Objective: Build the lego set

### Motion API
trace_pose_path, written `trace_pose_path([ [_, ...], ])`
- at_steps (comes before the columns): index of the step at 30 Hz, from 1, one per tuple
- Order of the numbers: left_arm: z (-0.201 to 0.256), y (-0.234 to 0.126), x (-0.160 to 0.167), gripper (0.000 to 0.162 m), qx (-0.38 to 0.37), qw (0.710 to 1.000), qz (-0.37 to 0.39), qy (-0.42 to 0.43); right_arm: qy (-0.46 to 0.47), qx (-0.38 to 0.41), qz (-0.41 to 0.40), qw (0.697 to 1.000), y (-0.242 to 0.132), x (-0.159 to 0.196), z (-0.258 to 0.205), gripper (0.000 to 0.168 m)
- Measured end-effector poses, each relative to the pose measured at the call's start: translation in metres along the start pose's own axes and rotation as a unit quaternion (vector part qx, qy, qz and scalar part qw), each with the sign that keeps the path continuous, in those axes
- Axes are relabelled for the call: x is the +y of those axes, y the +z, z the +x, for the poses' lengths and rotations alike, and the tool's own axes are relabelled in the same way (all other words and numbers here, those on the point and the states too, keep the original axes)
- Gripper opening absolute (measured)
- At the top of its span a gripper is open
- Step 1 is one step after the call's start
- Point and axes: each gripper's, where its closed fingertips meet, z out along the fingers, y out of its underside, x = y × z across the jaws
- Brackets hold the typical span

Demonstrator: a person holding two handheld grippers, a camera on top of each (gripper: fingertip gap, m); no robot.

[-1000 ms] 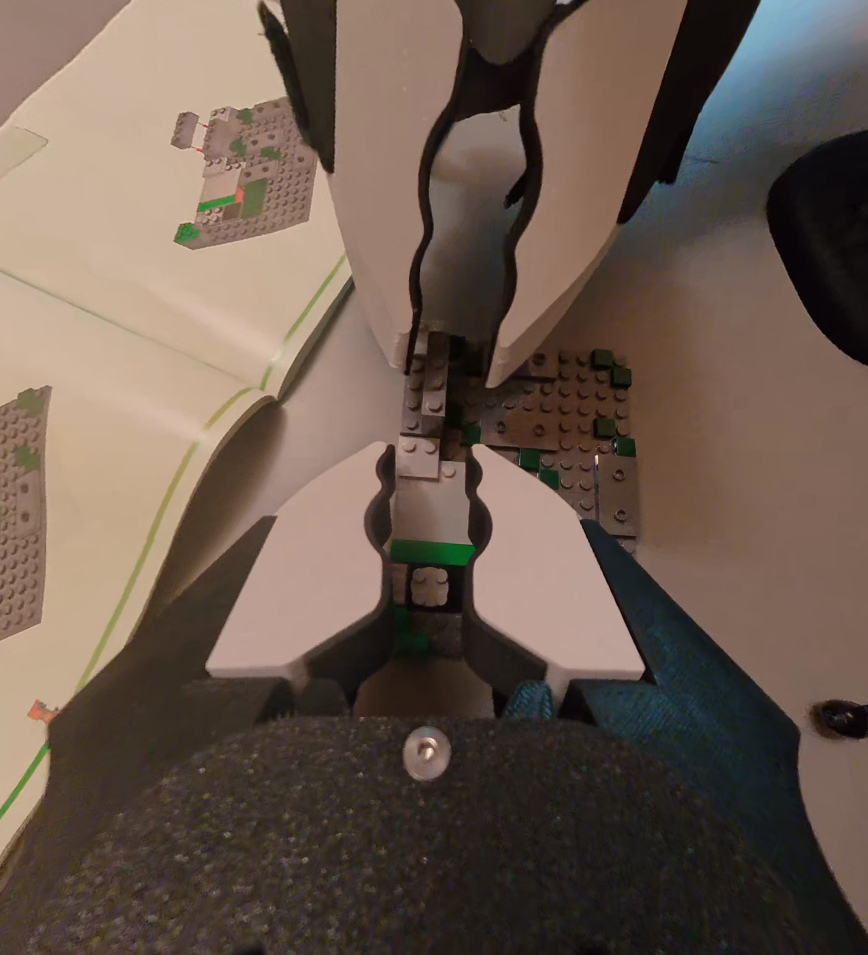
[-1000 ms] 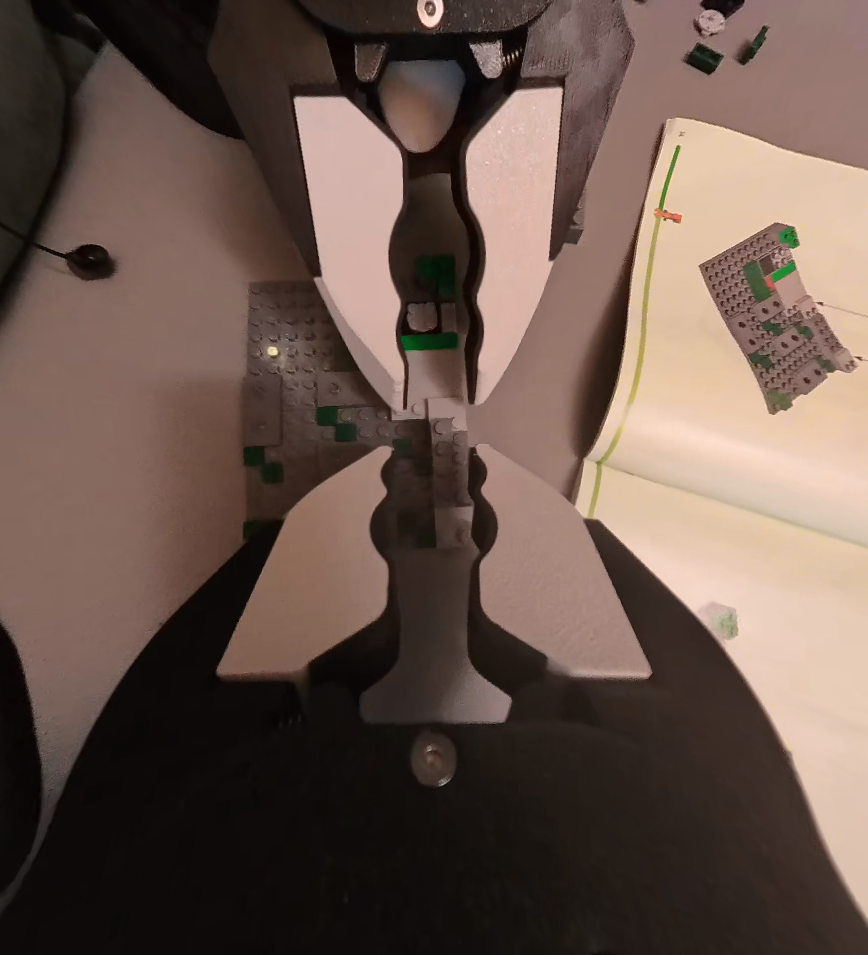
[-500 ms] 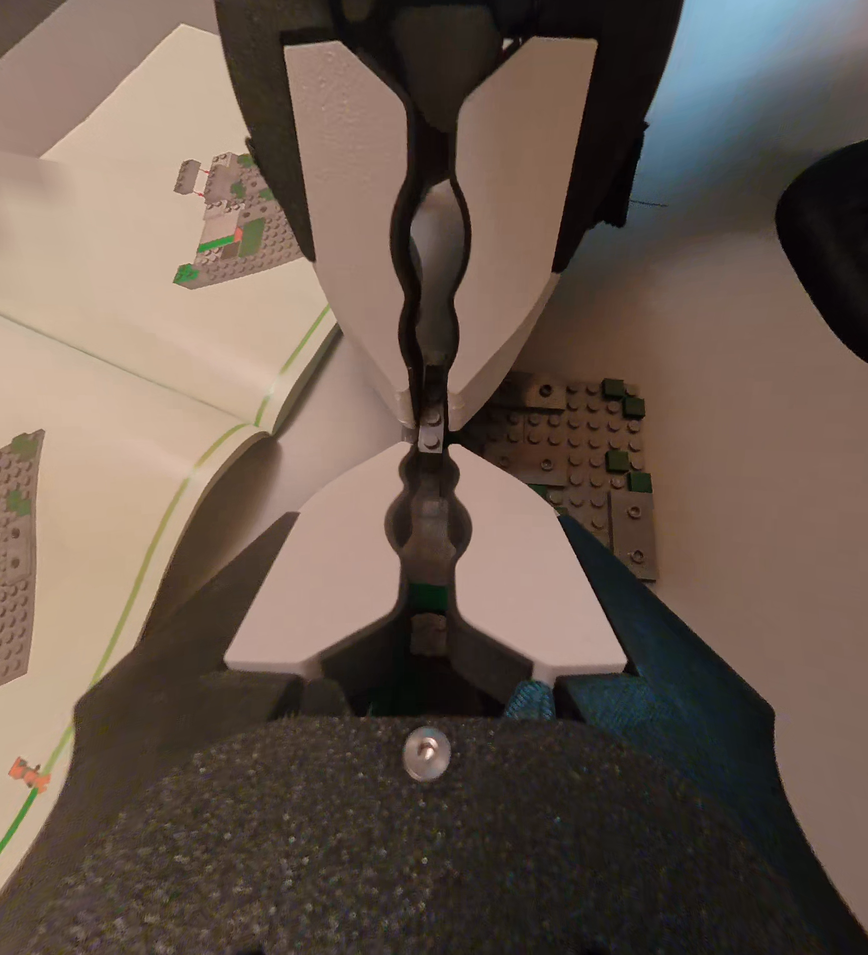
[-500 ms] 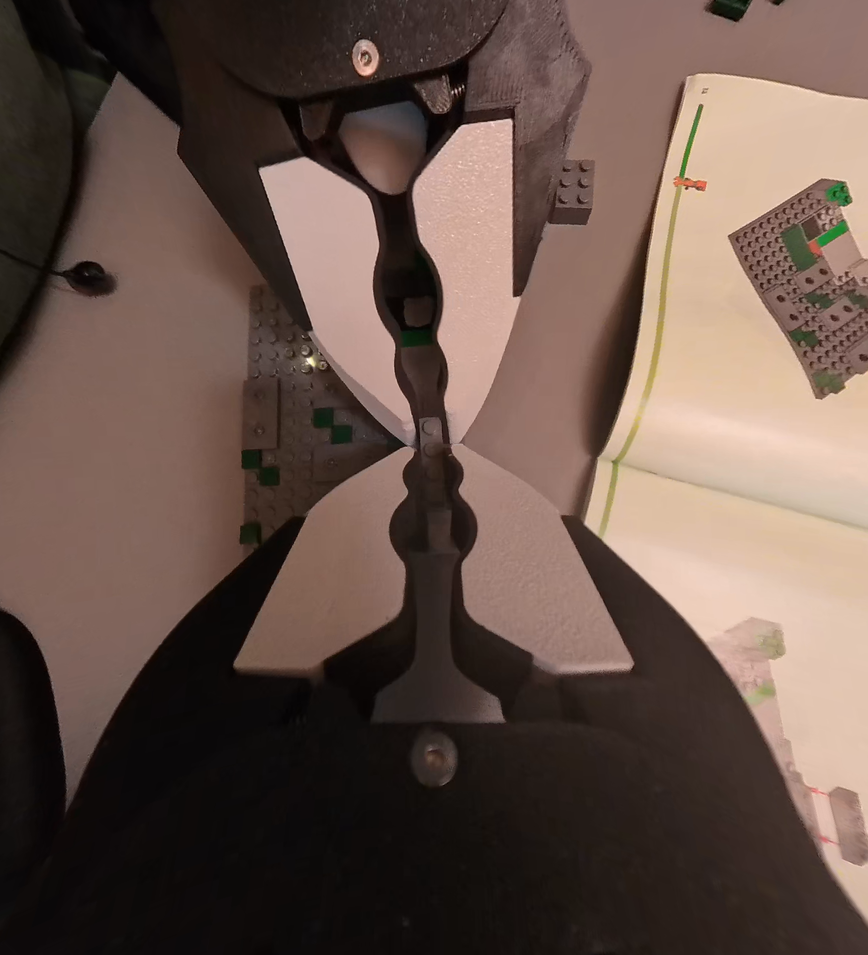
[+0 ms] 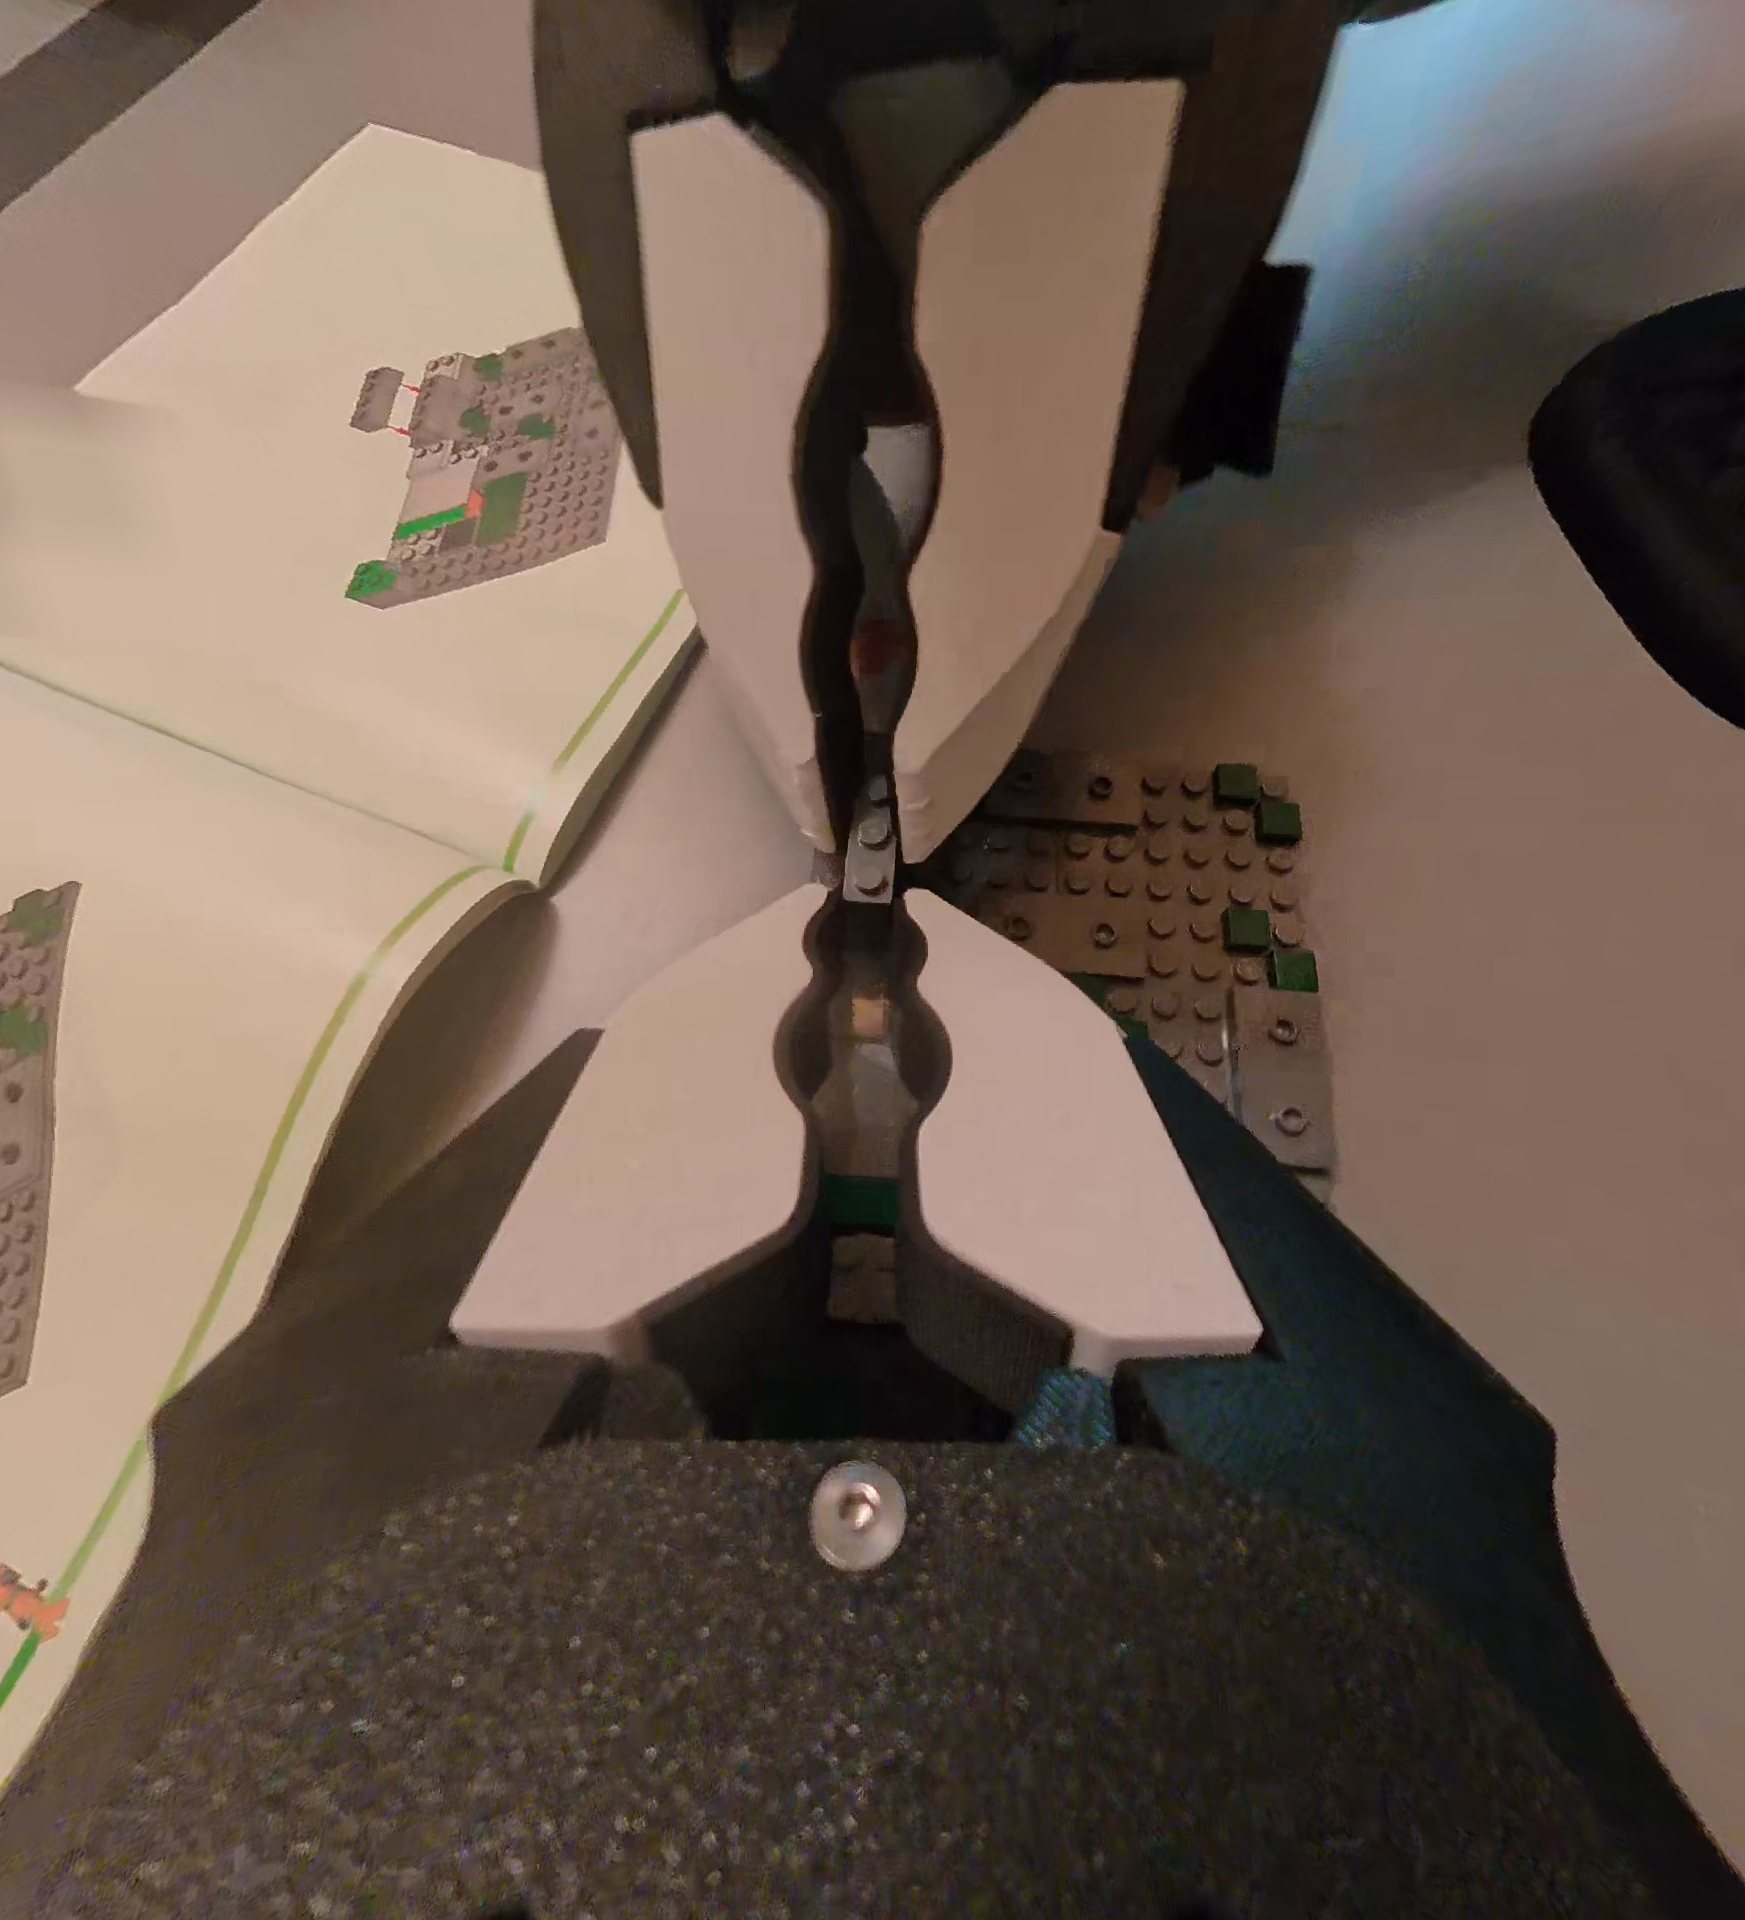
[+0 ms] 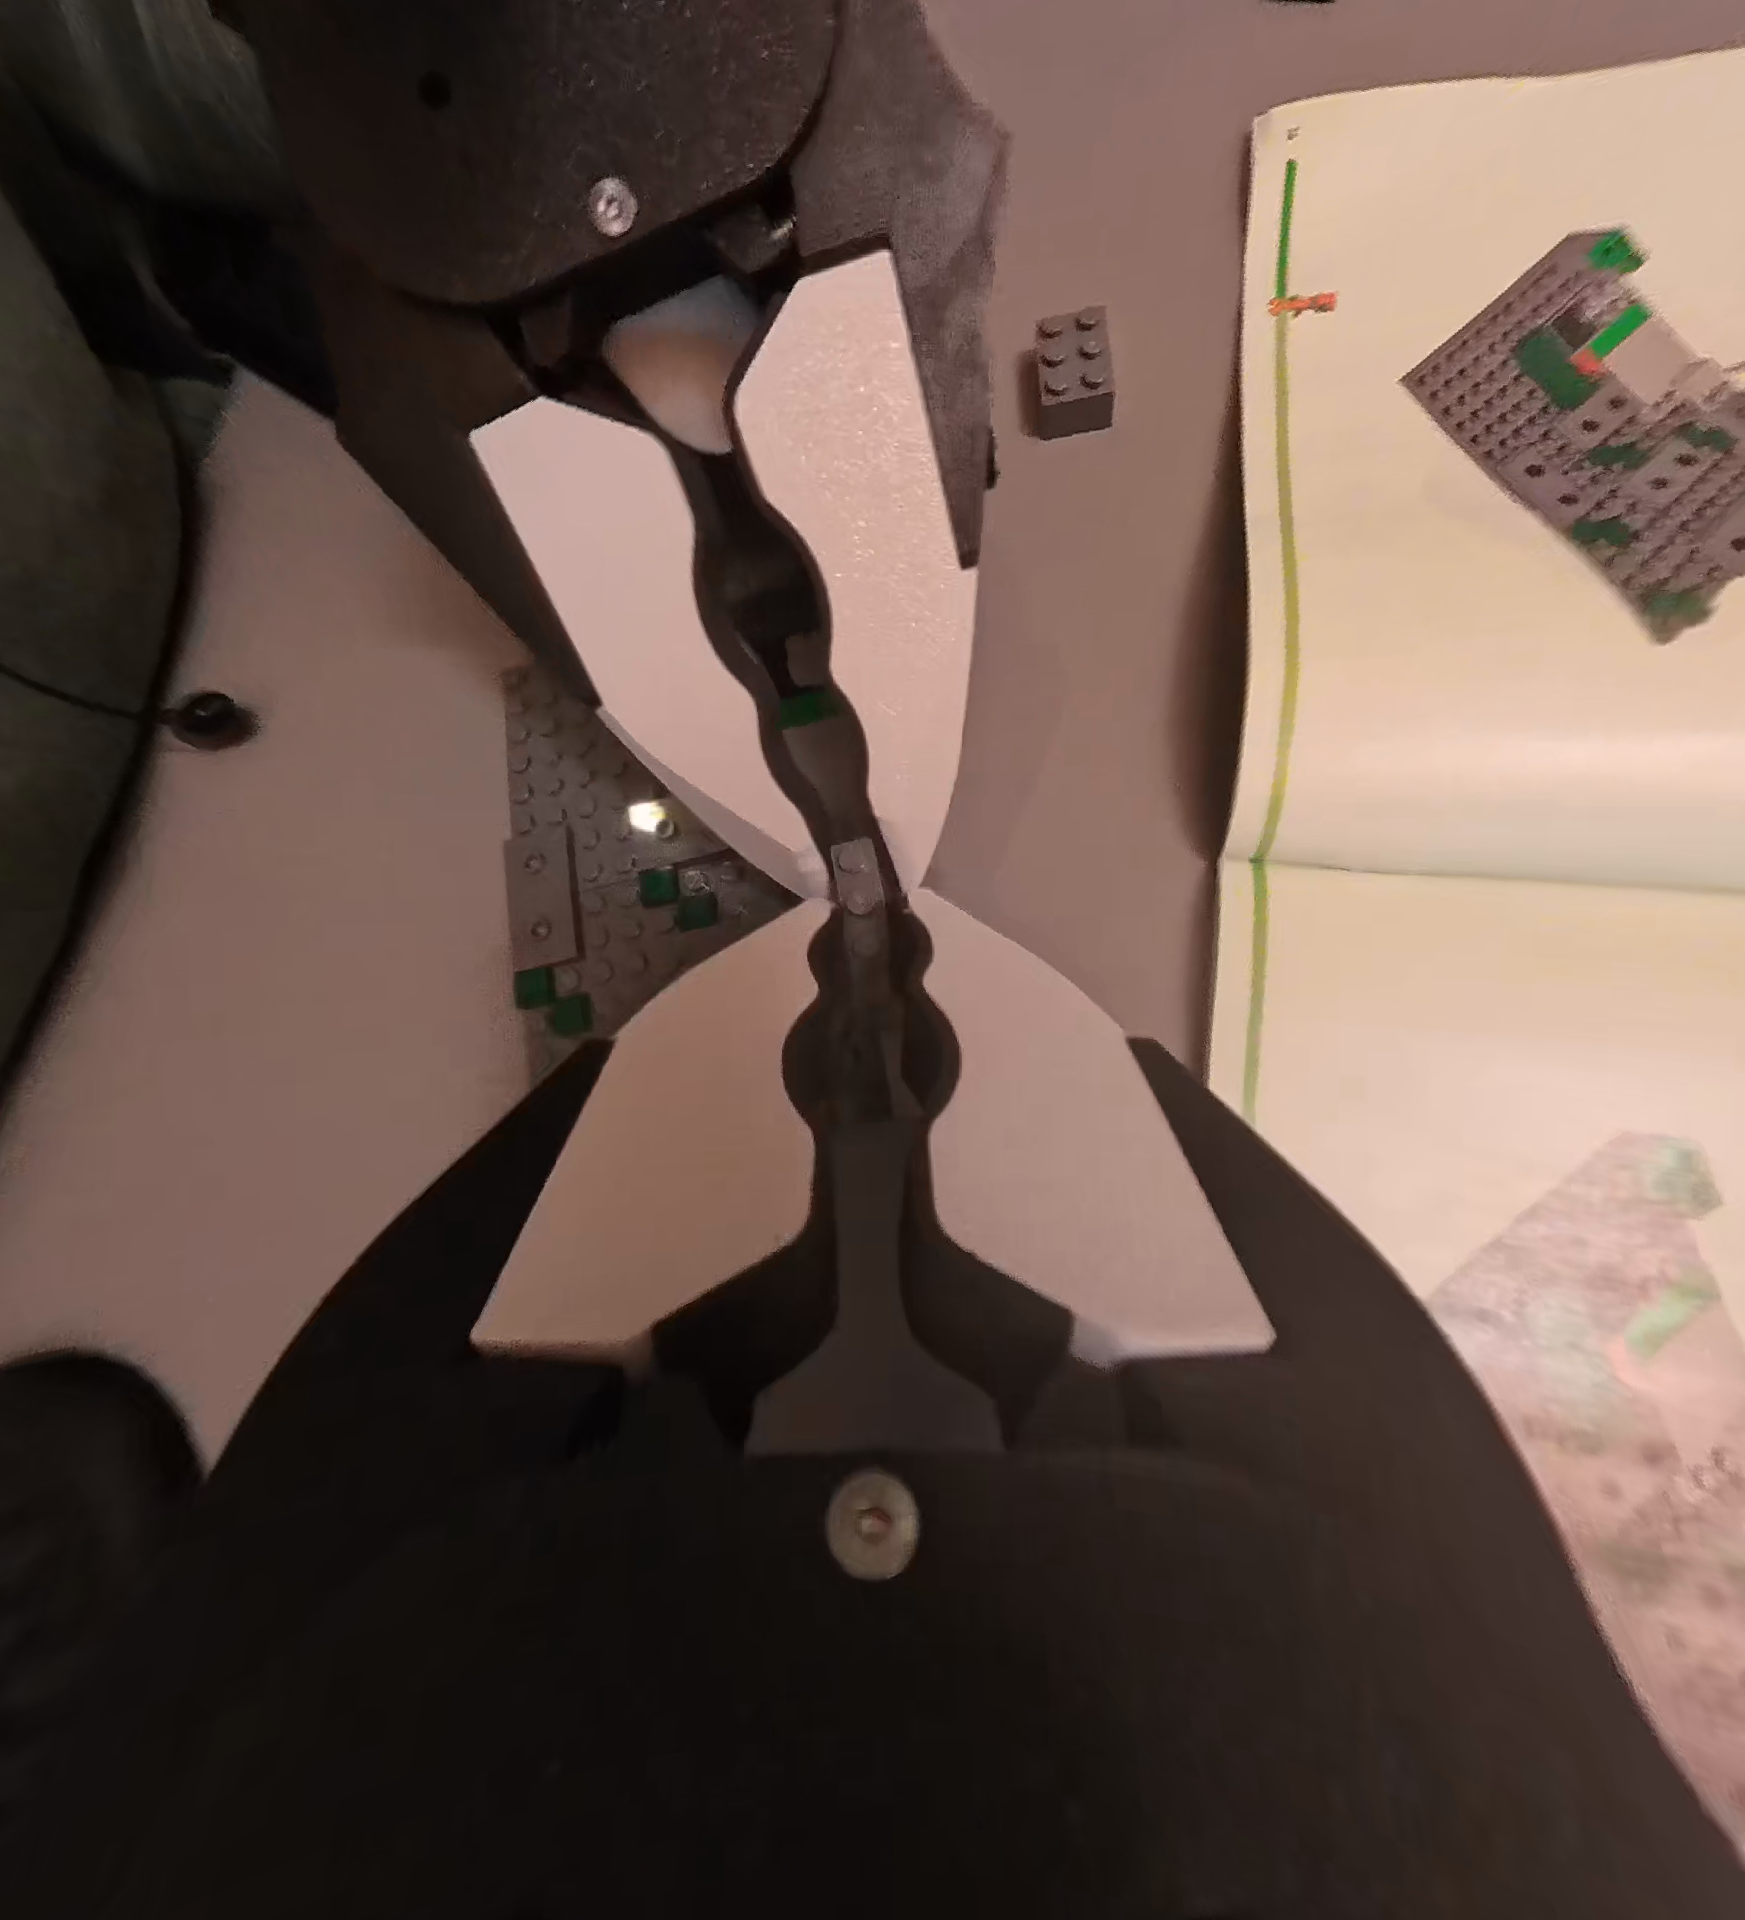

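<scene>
Both grippers meet tip to tip above the desk (image 5: 1470,644), and a narrow grey strip of bricks (image 5: 869,844) sits pinched where they meet. The left gripper (image 5: 863,906) is nearly closed, with its tips on the near end of the strip. The right gripper (image 6: 866,914) is also nearly closed and grips the far end, so the strip bridges the two.

The grey baseplate (image 5: 1174,935), dotted with small green tiles, lies flat on the desk just beside and below the tips, partly hidden by them. An open instruction booklet (image 5: 255,790) lies to the left, and a loose dark grey brick (image 6: 1074,372) rests on the desk near the booklet's edge.

The step in hand looks like seating or adjusting this strip at the plate's edge. To do it well:

- Keep both grips square on the strip's sides so it does not twist.
- Line its studs up with the plate before pressing.
- Push straight down, not at an angle.
- Steady the plate, since it may slide on the smooth desk.
- Let go with one gripper only once the strip feels seated.

Whether the strip is already attached to the plate cannot be told from here.
</scene>
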Motion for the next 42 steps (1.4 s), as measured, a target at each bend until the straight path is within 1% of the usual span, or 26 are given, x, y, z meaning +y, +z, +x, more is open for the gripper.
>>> trace_pose_path([
  [2, 0.001, 0.0, 0.0, 0.009, 0.002, 1.0, -0.002, 0.002, -0.048, 0.055, -0.012, 0.997, 0.0, 0.0, 0.0, 0.008],
  [5, 0.001, 0.0, 0.0, 0.009, 0.004, 1.0, -0.002, 0.002, -0.106, 0.131, -0.03, 0.985, -0.001, 0.001, 0.001, 0.008],
  [9, 0.002, 0.0, -0.001, 0.009, 0.003, 1.0, 0.0, 0.012, -0.137, 0.183, -0.031, 0.973, -0.002, 0.001, 0.001, 0.009],
  [12, 0.006, -0.001, 0.0, 0.009, 0.002, 0.999, 0.003, 0.032, -0.118, 0.179, -0.018, 0.977, 0.0, 0.001, -0.003, 0.008],
  [14, 0.008, -0.001, 0.0, 0.01, 0.01, 0.999, 0.004, 0.038, -0.102, 0.16, -0.004, 0.982, 0.001, 0.001, -0.007, 0.008],
  [22, 0.01, -0.003, 0.002, 0.01, 0.019, 0.999, 0.002, 0.05, -0.092, 0.112, -0.038, 0.989, 0.001, 0.002, -0.01, 0.008],
  [33, 0.01, -0.006, 0.005, 0.008, 0.028, 0.998, 0.004, 0.051, -0.105, 0.122, -0.088, 0.983, 0.008, 0.001, -0.009, 0.012],
  [36, 0.011, -0.008, 0.006, 0.012, 0.033, 0.998, 0.002, 0.05, -0.099, 0.119, -0.09, 0.984, 0.009, 0.001, -0.009, 0.012],
  [38, 0.011, -0.008, 0.008, 0.015, 0.032, 0.998, -0.003, 0.052, -0.098, 0.119, -0.09, 0.984, 0.009, 0.0, -0.009, 0.008],
  [42, 0.007, -0.008, 0.009, 0.008, 0.025, 0.999, -0.006, 0.039, -0.099, 0.124, -0.084, 0.984, 0.01, 0.0, -0.008, 0.008],
])
